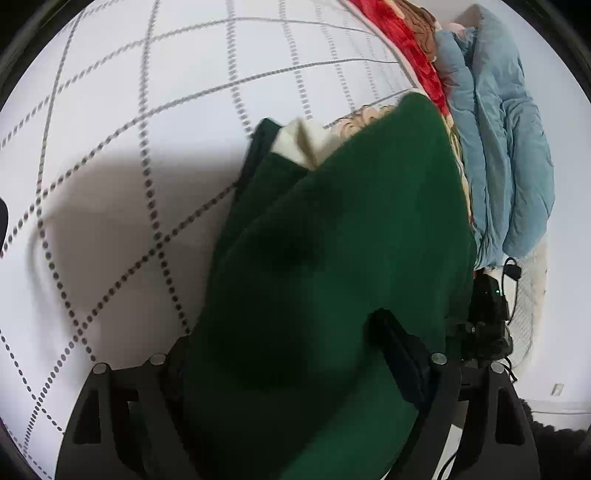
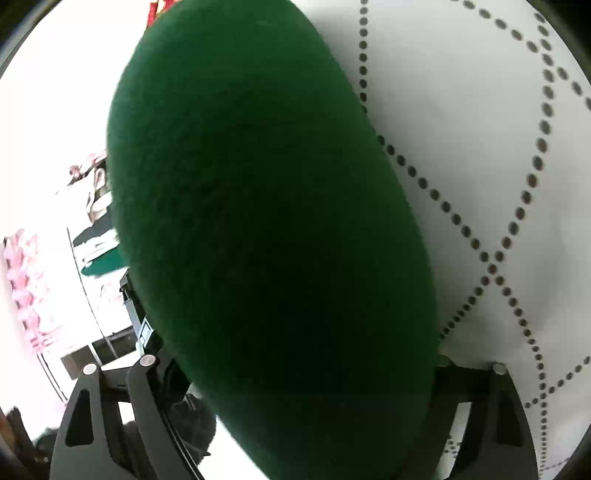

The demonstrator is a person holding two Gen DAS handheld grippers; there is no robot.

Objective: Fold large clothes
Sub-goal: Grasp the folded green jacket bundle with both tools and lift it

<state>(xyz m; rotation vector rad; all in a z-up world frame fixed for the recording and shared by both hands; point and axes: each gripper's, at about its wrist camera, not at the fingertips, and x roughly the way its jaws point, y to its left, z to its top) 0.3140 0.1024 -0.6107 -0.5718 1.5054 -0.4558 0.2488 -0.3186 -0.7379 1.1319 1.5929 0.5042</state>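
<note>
My left tool (image 1: 295, 369) has a thick bunch of dark green garment (image 1: 332, 240) running up between its two black fingers. The right-hand finger (image 1: 402, 354) lies against the cloth and the left-hand one is mostly buried under it. The jaws stand wide, and I can't tell whether the pads actually clamp the cloth or it only lies draped across them.

My right tool (image 2: 295, 373) is the same story: a fat, rounded roll of green garment (image 2: 266, 221) fills the gap and hides both pads. I can't tell if it is gripped here either.

The garment is fuzzy, fleece-like and matte, with soft rounded folds. In the left wrist view a cream-white lining or collar piece (image 1: 301, 142) shows at its far end, where the cloth lies on the bed.

The bed sheet (image 1: 147, 110) is white and smooth, printed with a grid of grey dotted lines. A grey shadow falls across it beside the garment.

At the far edge of the bed are a red patterned blanket (image 1: 410, 48), something brown and plush (image 1: 421, 26), and a light blue puffy quilted piece (image 1: 502, 147) with long padded channels. A black device with a cable (image 1: 491, 306) sits below the blue piece.

In the right wrist view the room is bright and washed out, with a pink flowered fabric (image 2: 22, 273) at the side; the rest is too blurred to tell.
</note>
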